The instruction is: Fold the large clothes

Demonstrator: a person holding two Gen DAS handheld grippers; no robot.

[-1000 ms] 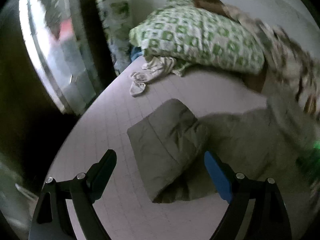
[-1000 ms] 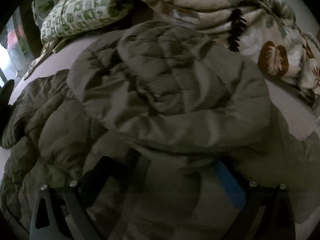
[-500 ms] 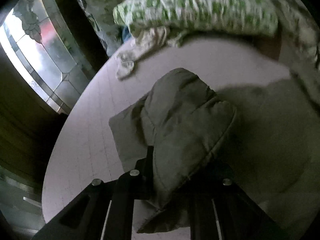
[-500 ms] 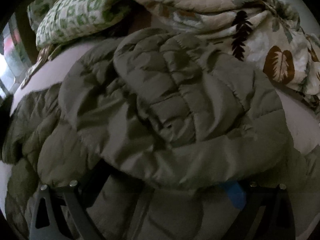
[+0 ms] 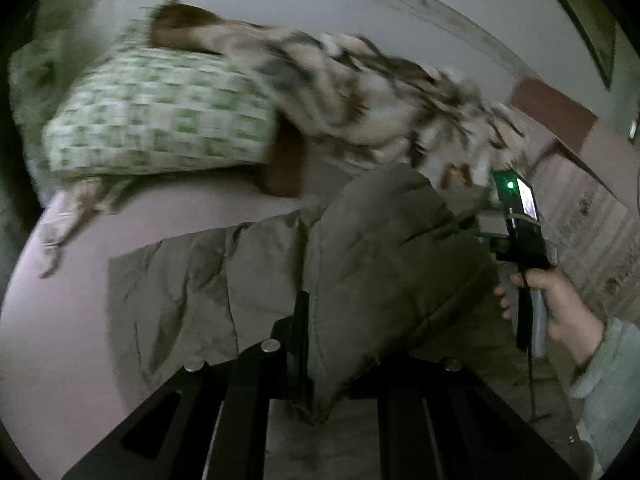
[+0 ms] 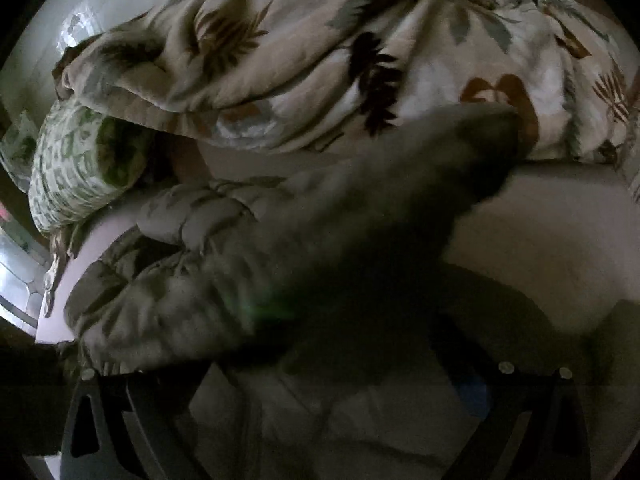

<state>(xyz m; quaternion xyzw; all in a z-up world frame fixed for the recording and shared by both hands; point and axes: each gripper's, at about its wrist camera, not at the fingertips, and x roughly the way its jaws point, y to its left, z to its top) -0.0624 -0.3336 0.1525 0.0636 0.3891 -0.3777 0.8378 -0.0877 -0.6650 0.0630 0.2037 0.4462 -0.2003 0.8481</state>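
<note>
An olive quilted jacket (image 5: 180, 280) lies spread on the pale bed sheet (image 5: 60, 320). My left gripper (image 5: 320, 320) is shut on one of its sleeves (image 5: 380, 260), which stands lifted and folded toward the right. A person's hand (image 5: 560, 312) holds the right gripper's body (image 5: 520, 240) just beyond the sleeve; its fingers are out of sight there. In the right wrist view the jacket (image 6: 180, 280) drapes over my right gripper (image 6: 324, 324). Its fingers stand wide apart and their tips are hidden. A blurred dark part of the jacket (image 6: 460, 152) stretches to the upper right.
A green-and-white checked pillow (image 5: 160, 128) and a crumpled leaf-print blanket (image 5: 360, 92) lie at the head of the bed, by the wall. The blanket (image 6: 320, 60) fills the top of the right wrist view. Wooden furniture (image 5: 592, 200) stands right; a window (image 6: 16, 272) is left.
My left gripper closed on the sleeve, lifted it and swung right, away from the window. The right gripper shifted, and the jacket now covers more of its fingers.
</note>
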